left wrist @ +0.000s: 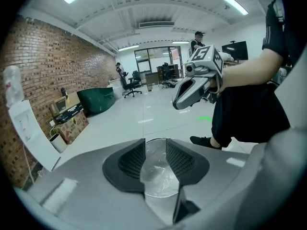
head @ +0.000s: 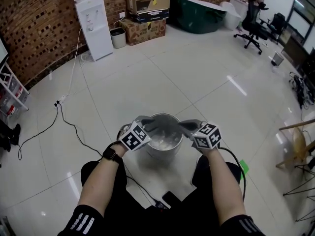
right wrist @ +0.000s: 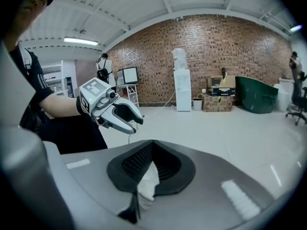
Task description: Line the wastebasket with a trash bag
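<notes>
A round metal wastebasket (head: pixel 165 150) stands on the floor between the seated person's legs, with a clear trash bag (head: pixel 164 138) crumpled inside it. My left gripper (head: pixel 147 125) hovers over the near-left rim. In the left gripper view its jaws (left wrist: pixel 156 151) stand apart, and the wastebasket (left wrist: pixel 156 140) and the trash bag (left wrist: pixel 158 176) show through the gap. My right gripper (head: pixel 186 126) is over the right rim. Its jaws (right wrist: pixel 152 152) are shut on a whitish fold of the trash bag (right wrist: pixel 147 183). Each gripper shows in the other's view: the right gripper (left wrist: pixel 184 97), the left gripper (right wrist: pixel 125 119).
A white water dispenser (head: pixel 93 26), a small bin (head: pixel 118 37), cardboard boxes (head: pixel 146 18) and a green tub (head: pixel 197 14) line the brick wall. A cable (head: pixel 66 119) crosses the tiles at left. A phone (head: pixel 172 199) lies by my legs. A wooden chair (head: pixel 298 146) stands at right.
</notes>
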